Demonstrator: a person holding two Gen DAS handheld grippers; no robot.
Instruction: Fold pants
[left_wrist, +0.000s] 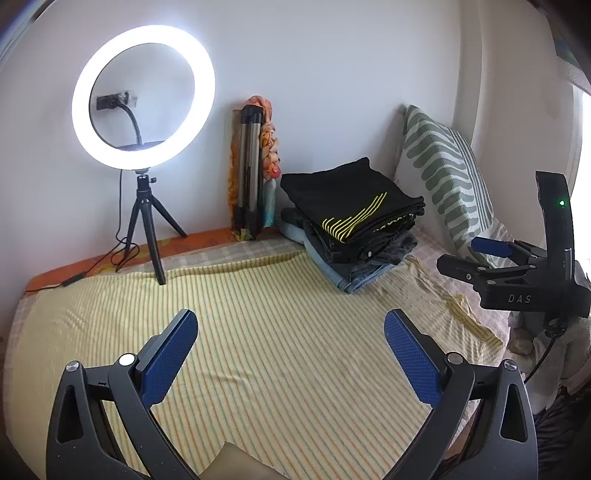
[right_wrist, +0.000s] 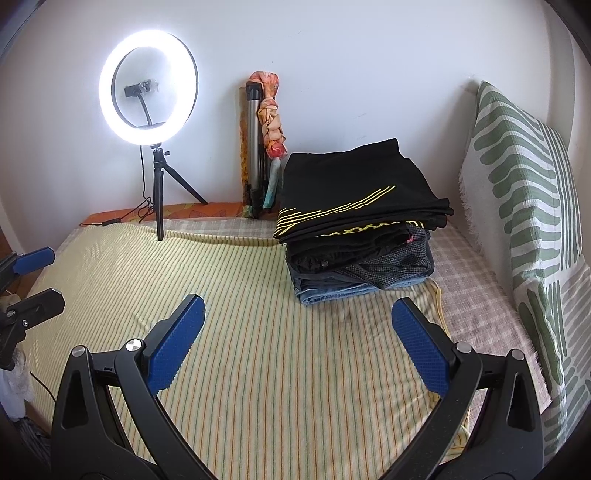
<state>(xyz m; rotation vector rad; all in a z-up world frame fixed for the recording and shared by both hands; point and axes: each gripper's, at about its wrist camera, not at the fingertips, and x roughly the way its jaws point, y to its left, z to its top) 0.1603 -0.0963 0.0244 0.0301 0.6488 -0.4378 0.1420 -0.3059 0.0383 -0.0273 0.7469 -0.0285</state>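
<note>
Black-topped stack of pants (right_wrist: 364, 236); two tools (left_wrist: 290, 332) (right_wrist: 298, 319) gape.

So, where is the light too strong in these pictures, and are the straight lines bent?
Left wrist view: the ring light is blown out to pure white, and the window edge at right is overexposed. Right wrist view: the ring glares too, the pillow bows outward, and dark corners frame both fisheye views.
</note>
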